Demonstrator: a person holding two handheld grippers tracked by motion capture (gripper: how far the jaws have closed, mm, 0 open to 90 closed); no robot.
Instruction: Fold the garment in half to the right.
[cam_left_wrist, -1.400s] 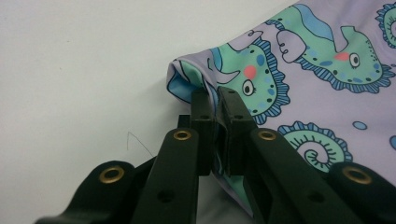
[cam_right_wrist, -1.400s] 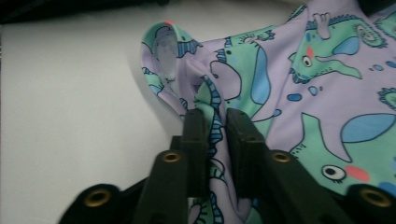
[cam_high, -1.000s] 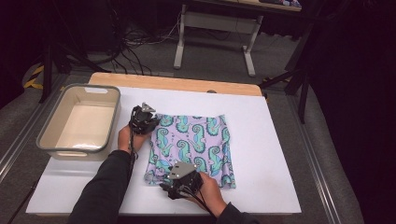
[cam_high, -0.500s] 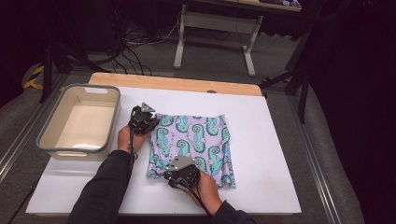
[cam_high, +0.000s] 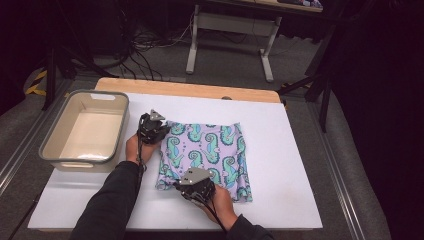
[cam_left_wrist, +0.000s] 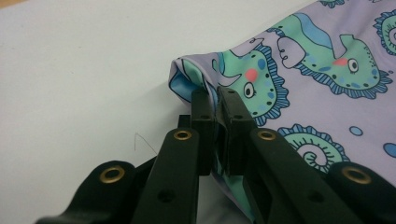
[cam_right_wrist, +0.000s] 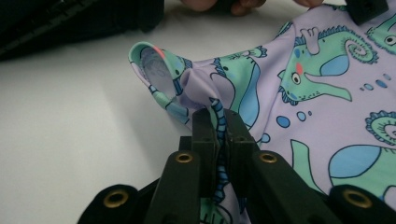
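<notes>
on white table (cam_high: 280, 150), seahorse-print cloth (cam_high: 210, 150)

lilac cloth (cam_high: 210, 150) with teal-and-blue seahorse print, white table (cam_high: 290, 165), beige grey-rimmed tub (cam_high: 50, 150)

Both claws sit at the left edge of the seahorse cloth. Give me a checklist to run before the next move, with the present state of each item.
1. Left claw clamped on the far left corner of the seahorse cloth: ok.
2. Right claw, whose jaws have just been closing, pinching the near left corner with fabric between the pads: ok.
3. All layers caught at each corner: cannot tell.
4. Cloth lies flat on the white table, apart from the bin: ok.
5. Bare table to the right of the cloth for a fold: ok.
6. Bin free of items: ok.
</notes>
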